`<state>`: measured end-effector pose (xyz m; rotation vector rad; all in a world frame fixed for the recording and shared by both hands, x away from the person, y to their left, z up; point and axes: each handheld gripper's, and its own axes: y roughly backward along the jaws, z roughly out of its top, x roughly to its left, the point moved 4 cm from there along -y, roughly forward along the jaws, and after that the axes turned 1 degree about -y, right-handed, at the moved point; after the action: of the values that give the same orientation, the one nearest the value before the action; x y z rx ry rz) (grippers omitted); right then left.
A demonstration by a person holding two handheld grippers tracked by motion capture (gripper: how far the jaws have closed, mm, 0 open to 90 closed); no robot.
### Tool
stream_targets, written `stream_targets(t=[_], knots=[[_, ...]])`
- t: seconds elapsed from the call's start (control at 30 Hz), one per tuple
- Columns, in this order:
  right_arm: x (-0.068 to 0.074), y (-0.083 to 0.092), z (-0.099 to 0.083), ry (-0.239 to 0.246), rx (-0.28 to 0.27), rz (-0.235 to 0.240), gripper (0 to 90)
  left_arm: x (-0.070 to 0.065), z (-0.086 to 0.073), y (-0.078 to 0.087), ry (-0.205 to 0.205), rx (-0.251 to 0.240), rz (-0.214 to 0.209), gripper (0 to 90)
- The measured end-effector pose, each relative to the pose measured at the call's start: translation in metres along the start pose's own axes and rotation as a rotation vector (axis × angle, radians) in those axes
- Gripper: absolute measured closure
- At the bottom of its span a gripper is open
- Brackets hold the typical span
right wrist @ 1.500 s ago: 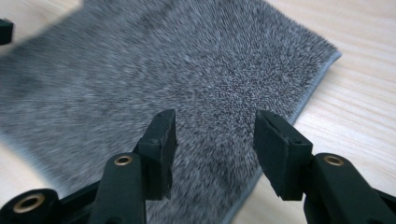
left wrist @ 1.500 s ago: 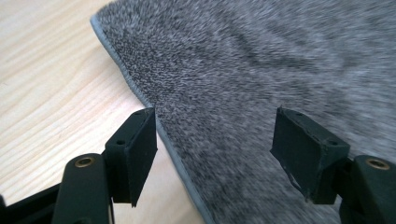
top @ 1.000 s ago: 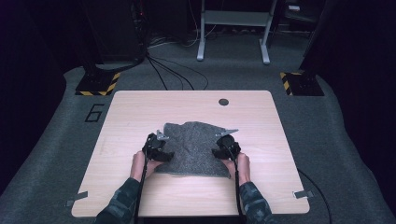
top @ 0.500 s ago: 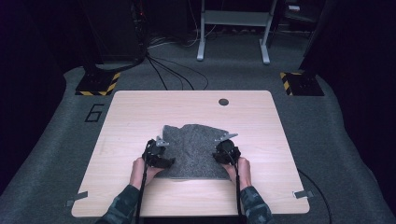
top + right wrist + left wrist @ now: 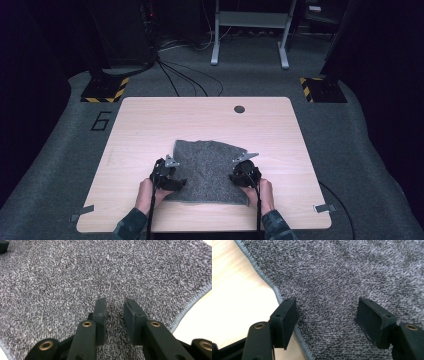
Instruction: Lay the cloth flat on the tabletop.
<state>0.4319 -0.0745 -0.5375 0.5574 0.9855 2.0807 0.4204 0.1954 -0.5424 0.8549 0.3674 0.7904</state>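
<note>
The towel (image 5: 207, 170) lies on the table (image 5: 150, 125), toward its near edge and about midway between its sides. The left gripper (image 5: 165, 172) sits at the towel's left edge, the right gripper (image 5: 245, 172) over its right part (both on the near half). Behind the towel, near the far edge, a small round hole (image 5: 239, 109) sits in the tabletop.
</note>
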Motion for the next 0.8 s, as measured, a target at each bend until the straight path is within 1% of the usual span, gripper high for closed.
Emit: stream_targets(t=[0.03,0.07,0.1,0.13,0.17,0.2,0.23,0.27,0.3,0.33,0.37,0.4,0.43,0.47,0.5,0.53,0.57,0.6,0.63,0.73,0.8], knots=[[-0.001,0.002,-0.002,-0.004,-0.001,0.006,69.4,0.000,-0.001,0.001,-0.006,0.007,-0.011,31.7],[-0.002,0.004,-0.003,-0.011,-0.009,0.010,68.3,0.001,-0.001,0.003,0.006,0.011,-0.026,31.3],[-0.002,0.004,-0.003,-0.011,-0.009,0.010,68.3,0.001,-0.001,0.003,0.006,0.011,-0.026,30.6],[-0.009,0.011,-0.001,-0.035,-0.040,0.014,66.7,0.004,-0.001,0.004,0.021,0.013,-0.044,29.8],[-0.012,0.013,0.001,-0.048,-0.051,0.015,66.1,0.009,0.002,0.005,0.028,0.009,-0.034,28.7],[-0.017,0.016,0.004,-0.053,-0.069,0.005,65.5,0.012,0.005,0.006,0.030,-0.004,-0.016,28.2],[-0.020,0.019,0.007,-0.066,-0.076,-0.003,64.9,0.015,0.008,0.007,0.036,-0.014,-0.010,28.1],[-0.020,0.019,0.007,-0.066,-0.076,-0.003,64.9,0.015,0.008,0.007,0.036,-0.014,-0.010,28.2],[-0.024,0.021,0.011,-0.075,-0.093,-0.021,64.4,0.019,0.013,0.007,0.040,-0.028,0.003,28.2],[-0.029,0.022,0.016,-0.079,-0.094,-0.040,63.1,0.023,0.017,0.008,0.038,-0.028,0.011,28.2],[-0.033,0.021,0.020,-0.085,-0.099,-0.046,62.2,0.026,0.022,0.006,0.036,-0.035,0.013,28.3],[-0.039,0.018,0.028,-0.090,-0.110,-0.073,61.7,0.030,0.029,0.003,0.033,-0.034,0.016,29.1],[-0.041,0.017,0.031,-0.090,-0.109,-0.078,61.7,0.030,0.029,0.003,0.033,-0.034,0.016,29.8],[-0.043,0.014,0.034,-0.097,-0.110,-0.073,61.8,0.032,0.032,0.000,0.027,-0.042,0.015,30.6],[-0.043,0.014,0.034,-0.097,-0.110,-0.073,61.8,0.034,0.035,-0.003,0.026,-0.035,0.023,30.6],[-0.045,0.005,0.038,-0.093,-0.089,-0.075,62.2,0.036,0.038,-0.006,0.023,-0.027,0.025,30.7],[-0.045,0.002,0.038,-0.089,-0.083,-0.073,62.5,0.037,0.039,-0.012,0.030,-0.020,0.014,31.0],[-0.045,0.002,0.038,-0.089,-0.083,-0.073,62.5,0.037,0.039,-0.012,0.030,-0.020,0.014,31.7],[-0.044,-0.002,0.039,-0.084,-0.073,-0.074,62.8,0.038,0.039,-0.016,0.022,-0.008,0.017,31.7],[-0.040,-0.013,0.037,-0.073,-0.033,-0.062,65.2,0.036,0.034,-0.023,0.034,0.014,0.005,33.3],[-0.039,-0.014,0.036,-0.075,-0.032,-0.060,65.6,0.036,0.032,-0.022,0.035,0.010,0.002,33.7]])
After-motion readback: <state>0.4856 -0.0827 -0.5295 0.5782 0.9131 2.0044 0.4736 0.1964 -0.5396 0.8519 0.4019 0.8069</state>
